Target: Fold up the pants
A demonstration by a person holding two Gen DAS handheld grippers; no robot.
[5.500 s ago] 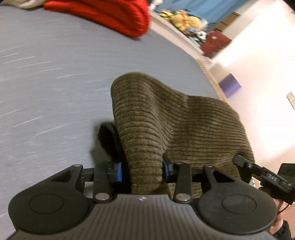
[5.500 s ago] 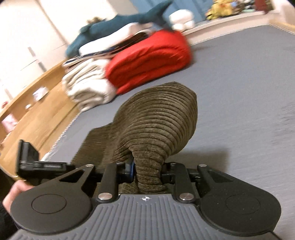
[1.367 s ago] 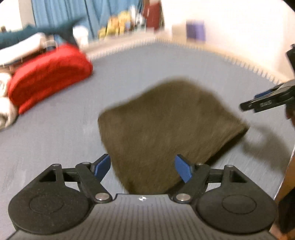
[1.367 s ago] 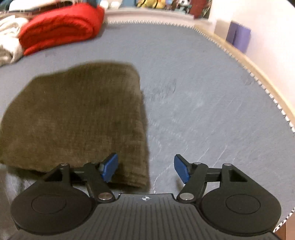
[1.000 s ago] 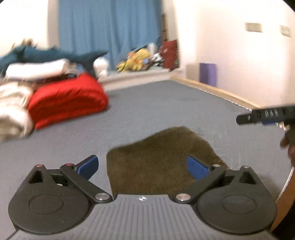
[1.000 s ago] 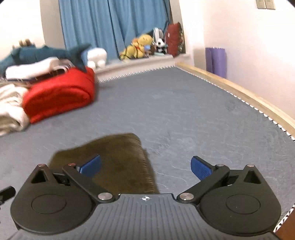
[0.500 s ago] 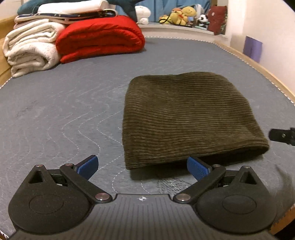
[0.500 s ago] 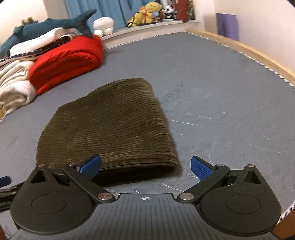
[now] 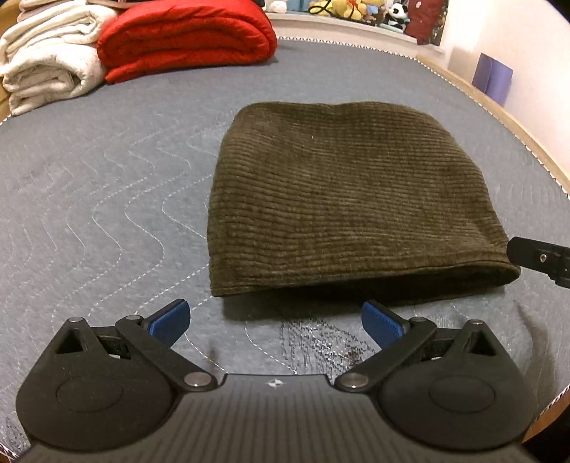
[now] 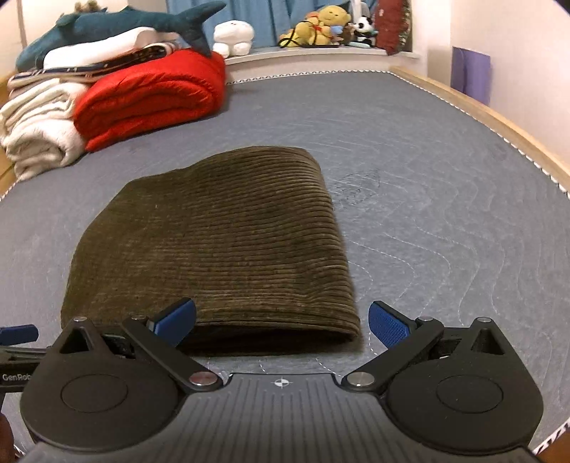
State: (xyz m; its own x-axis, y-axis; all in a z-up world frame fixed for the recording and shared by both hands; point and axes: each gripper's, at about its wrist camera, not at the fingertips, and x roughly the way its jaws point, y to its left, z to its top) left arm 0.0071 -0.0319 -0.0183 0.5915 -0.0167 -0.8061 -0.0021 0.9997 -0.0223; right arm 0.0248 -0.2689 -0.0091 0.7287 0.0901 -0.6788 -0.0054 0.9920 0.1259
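Note:
The olive corduroy pants (image 9: 342,199) lie folded into a compact rectangle flat on the grey quilted mattress (image 9: 89,199). In the right wrist view the same pants (image 10: 213,242) fill the middle, with the folded edge nearest me. My left gripper (image 9: 276,320) is open just short of the near edge and holds nothing. My right gripper (image 10: 281,322) is open too, its left blue pad (image 10: 176,317) over the near edge of the fabric without gripping it. A tip of the right gripper shows at the right edge of the left wrist view.
A rolled red blanket (image 10: 149,96) and cream towels (image 10: 35,128) lie at the far left of the mattress, with a plush shark (image 10: 117,25) on top. Stuffed toys (image 10: 320,26) line a far shelf. A wooden bed frame (image 10: 498,124) borders the right, with a purple block (image 10: 470,73) beyond.
Both grippers held the pants bunched up 5.5 s ago, then let go and opened. Since half a second ago the views have only shifted slightly; the pants lie still.

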